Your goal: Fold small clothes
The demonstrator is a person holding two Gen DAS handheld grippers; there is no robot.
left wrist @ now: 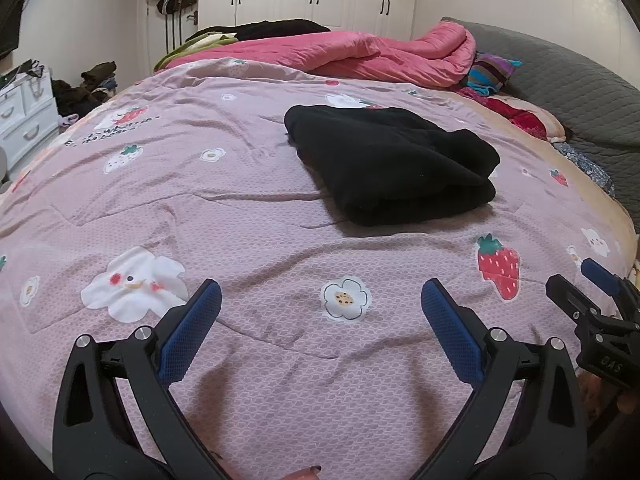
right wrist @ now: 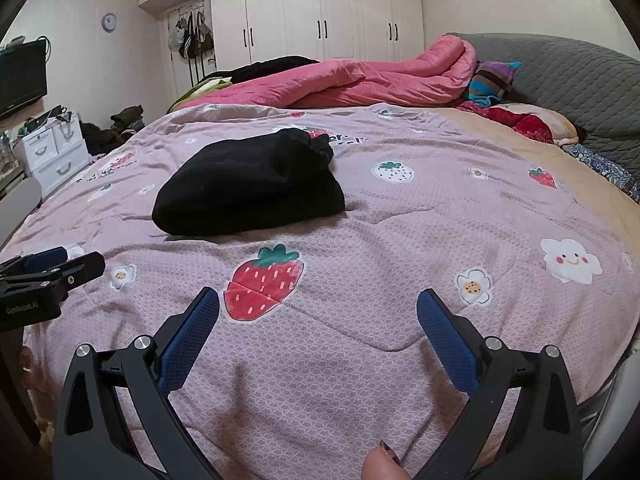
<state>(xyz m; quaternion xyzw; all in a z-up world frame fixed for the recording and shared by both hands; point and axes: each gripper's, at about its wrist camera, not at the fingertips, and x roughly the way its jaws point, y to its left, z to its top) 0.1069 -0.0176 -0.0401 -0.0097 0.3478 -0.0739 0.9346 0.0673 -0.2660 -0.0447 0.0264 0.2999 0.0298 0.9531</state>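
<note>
A black garment [left wrist: 392,164] lies folded in a thick bundle on the mauve strawberry-print bedspread [left wrist: 240,216]; in the right wrist view the same black garment [right wrist: 252,186] sits left of centre. My left gripper [left wrist: 320,300] is open over the near part of the bedspread, well short of the garment, with nothing between its blue pads. My right gripper [right wrist: 318,308] is also open and empty above a printed strawberry. Each gripper shows at the edge of the other's view: the right gripper [left wrist: 588,292], the left gripper [right wrist: 60,264].
A pink duvet [left wrist: 360,56] is heaped at the far side of the bed, with striped and red pillows [left wrist: 492,76] and a grey headboard [left wrist: 580,92] to the right. White drawers [left wrist: 24,116] and piled clothes stand at the left. White wardrobes [right wrist: 320,12] line the back wall.
</note>
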